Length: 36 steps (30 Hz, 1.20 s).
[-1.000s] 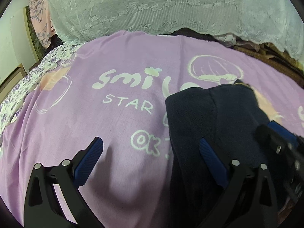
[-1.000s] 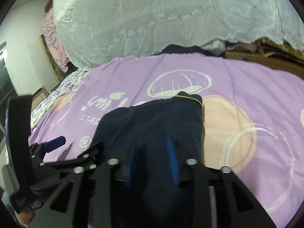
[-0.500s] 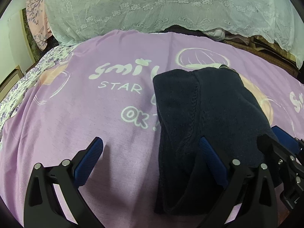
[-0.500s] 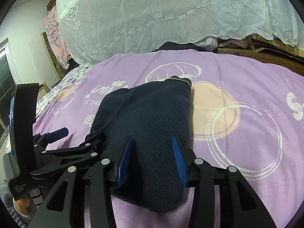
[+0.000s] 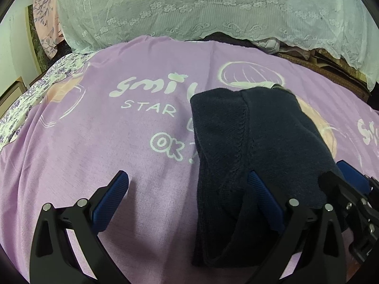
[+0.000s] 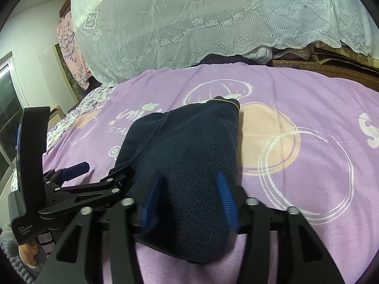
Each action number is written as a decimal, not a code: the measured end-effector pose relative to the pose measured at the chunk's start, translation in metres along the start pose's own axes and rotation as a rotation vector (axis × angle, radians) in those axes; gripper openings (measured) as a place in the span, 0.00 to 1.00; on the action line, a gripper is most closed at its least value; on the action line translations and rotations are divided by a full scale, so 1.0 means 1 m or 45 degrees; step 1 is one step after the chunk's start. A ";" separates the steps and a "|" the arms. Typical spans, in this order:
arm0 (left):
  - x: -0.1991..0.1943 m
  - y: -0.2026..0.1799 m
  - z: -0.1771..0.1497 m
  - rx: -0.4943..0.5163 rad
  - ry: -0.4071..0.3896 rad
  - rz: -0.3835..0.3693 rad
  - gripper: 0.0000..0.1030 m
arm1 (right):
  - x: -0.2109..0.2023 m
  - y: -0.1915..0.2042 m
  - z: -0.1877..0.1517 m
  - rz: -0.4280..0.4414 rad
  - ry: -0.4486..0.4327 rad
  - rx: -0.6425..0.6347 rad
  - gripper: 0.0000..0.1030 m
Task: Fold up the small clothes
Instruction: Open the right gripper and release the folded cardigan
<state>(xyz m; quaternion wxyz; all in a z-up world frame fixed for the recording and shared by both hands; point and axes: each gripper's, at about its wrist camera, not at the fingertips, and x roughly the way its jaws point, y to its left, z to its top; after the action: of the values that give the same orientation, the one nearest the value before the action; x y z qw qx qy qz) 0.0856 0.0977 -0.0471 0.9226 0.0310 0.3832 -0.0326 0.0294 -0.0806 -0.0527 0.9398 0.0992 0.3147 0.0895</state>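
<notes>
A folded navy knit garment [image 5: 255, 142] lies on the purple printed bedspread [image 5: 118, 142] in front of me, its far end reaching a white mushroom-like drawing and a peach circle, its near end just ahead of both my tools. My left gripper [image 5: 189, 187] stands spread wide: its left blue pad hangs over bare purple cloth below the white "OK" lettering, while its right pad sits over the garment's near left part, pinching nothing. My right gripper [image 6: 190, 187] straddles the garment's near end, its jaws having just been opening; the knit lies between the two blue fingers [image 6: 225, 194], the left one blurred, and the pads no longer appear to press into the cloth. In the right wrist view the garment [image 6: 184, 156] shows a raised seam running down its left part and a thin yellow line at its far edge. The same view shows my left gripper [image 6: 99, 172] from the side at lower left, with a dark upright panel labelled in small white print behind it. From the left wrist view my right gripper's [image 5: 341, 177] black frame and one blue tip show at the right edge, touching the garment's right side. A white lace cover [image 5: 201, 11] drapes over a heap at the back of the bed, and a floral sheet [image 5: 47, 82] shows past the bedspread's left border.
</notes>
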 end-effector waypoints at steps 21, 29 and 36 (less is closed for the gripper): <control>-0.007 -0.008 0.004 0.019 0.009 -0.189 0.95 | -0.001 -0.035 0.007 0.021 -0.007 0.184 0.64; 0.003 -0.009 0.004 0.004 0.051 -0.224 0.95 | 0.006 -0.037 0.008 0.041 0.013 0.216 0.68; 0.010 -0.006 0.006 -0.034 0.082 -0.271 0.95 | 0.024 -0.046 0.014 0.112 0.066 0.305 0.70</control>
<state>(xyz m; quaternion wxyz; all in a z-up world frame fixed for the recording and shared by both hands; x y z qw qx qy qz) 0.0968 0.0911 -0.0500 0.9015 -0.0212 0.4140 -0.1245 0.0615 -0.1212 -0.0665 0.9080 0.2220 0.3425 0.0948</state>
